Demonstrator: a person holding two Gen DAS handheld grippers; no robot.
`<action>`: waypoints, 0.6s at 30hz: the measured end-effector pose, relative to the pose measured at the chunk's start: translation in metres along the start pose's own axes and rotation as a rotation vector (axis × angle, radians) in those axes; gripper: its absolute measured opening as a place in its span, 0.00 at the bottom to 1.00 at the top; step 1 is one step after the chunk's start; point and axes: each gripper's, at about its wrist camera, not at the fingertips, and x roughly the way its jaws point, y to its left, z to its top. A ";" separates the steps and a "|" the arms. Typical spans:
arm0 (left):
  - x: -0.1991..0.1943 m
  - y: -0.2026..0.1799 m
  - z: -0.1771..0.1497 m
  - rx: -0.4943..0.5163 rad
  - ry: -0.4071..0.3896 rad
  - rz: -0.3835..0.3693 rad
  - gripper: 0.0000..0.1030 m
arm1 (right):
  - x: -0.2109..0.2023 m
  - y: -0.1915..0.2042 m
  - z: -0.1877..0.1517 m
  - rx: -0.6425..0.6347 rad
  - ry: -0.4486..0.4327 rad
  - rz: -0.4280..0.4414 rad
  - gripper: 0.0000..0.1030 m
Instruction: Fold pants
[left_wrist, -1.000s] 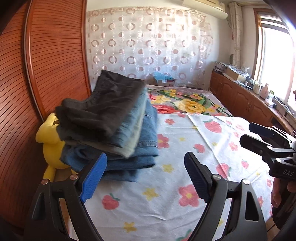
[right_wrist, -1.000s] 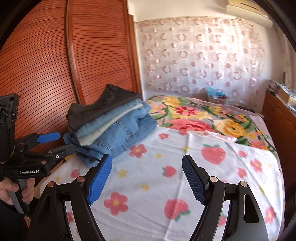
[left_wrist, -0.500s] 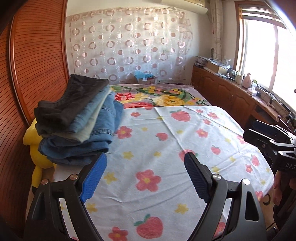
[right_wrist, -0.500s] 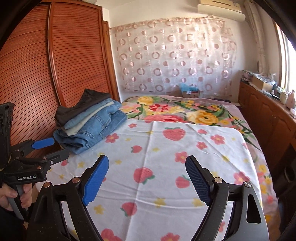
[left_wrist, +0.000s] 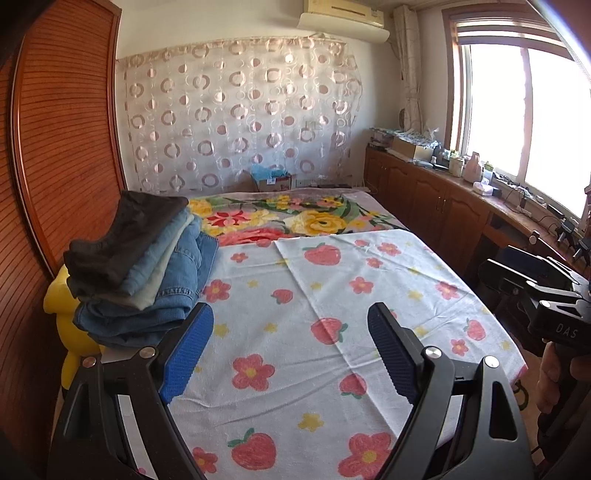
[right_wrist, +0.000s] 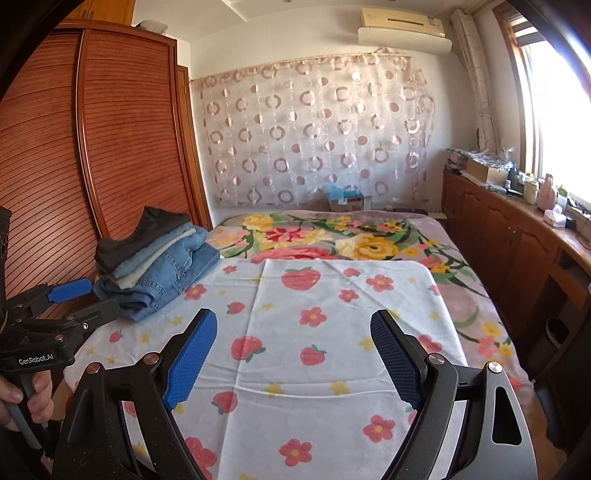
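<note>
A stack of folded pants (left_wrist: 144, 269), dark pair on top of several denim pairs, sits on the left side of the bed against the wardrobe; it also shows in the right wrist view (right_wrist: 155, 262). My left gripper (left_wrist: 291, 350) is open and empty, held above the near end of the bed, to the right of the stack. My right gripper (right_wrist: 293, 354) is open and empty above the strawberry-print sheet (right_wrist: 332, 332). Each gripper shows at the edge of the other's view, the right gripper (left_wrist: 517, 273) and the left gripper (right_wrist: 85, 299).
A yellow plush toy (left_wrist: 70, 328) sits under the stack by the wooden wardrobe (left_wrist: 55, 155). A floral blanket (left_wrist: 295, 218) covers the far bed. Low wooden cabinets (right_wrist: 517, 240) with clutter line the right wall under the window. A cardboard box (right_wrist: 345, 201) stands behind the bed.
Both grippers have pulled back and away from the pants stack, so the stack looks smaller and farther and more of the bed and room shows. Both stay open.
</note>
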 end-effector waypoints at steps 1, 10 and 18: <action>-0.003 -0.001 0.001 0.002 -0.005 0.000 0.84 | -0.002 0.001 -0.001 0.003 -0.009 0.003 0.84; -0.027 -0.001 0.009 0.005 -0.065 0.007 0.84 | -0.020 0.008 -0.010 -0.005 -0.059 -0.004 0.84; -0.047 0.007 0.013 0.003 -0.124 0.034 0.84 | -0.038 0.011 -0.020 -0.019 -0.142 -0.020 0.84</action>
